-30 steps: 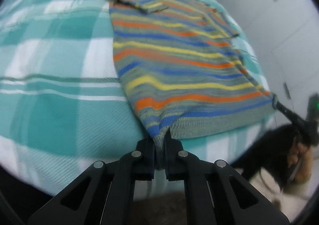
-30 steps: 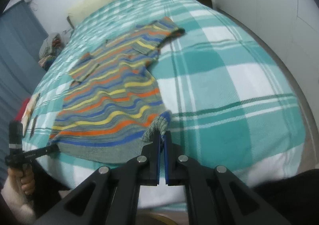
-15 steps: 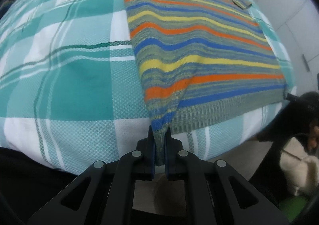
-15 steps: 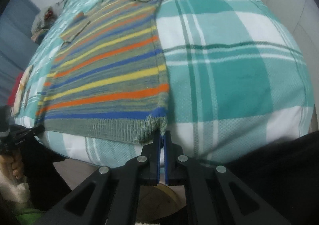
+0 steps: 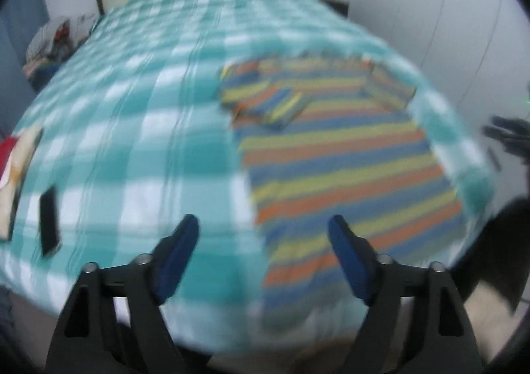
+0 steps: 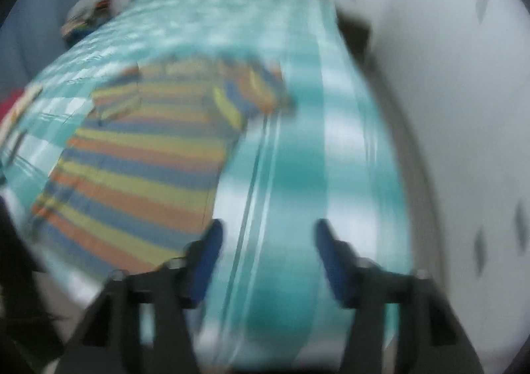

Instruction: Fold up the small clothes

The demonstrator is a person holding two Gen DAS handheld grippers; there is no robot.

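On the teal checked bed (image 5: 139, 129), the striped sweater (image 5: 344, 155) lies flat, both sleeves folded in, likely squared up for the next fold. The left claw (image 5: 261, 235) and right claw (image 6: 266, 238) have just been opening; both stand apart, nothing between them. Only the left view shows a dark phone (image 5: 49, 225); only the right shows the wall (image 6: 463, 109) beside the bed.

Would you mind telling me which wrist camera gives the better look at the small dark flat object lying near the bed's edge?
The left wrist view: the small dark flat object lies in full sight on the teal checked bedspread, though blurred. The right wrist view shows no clear sign of it.
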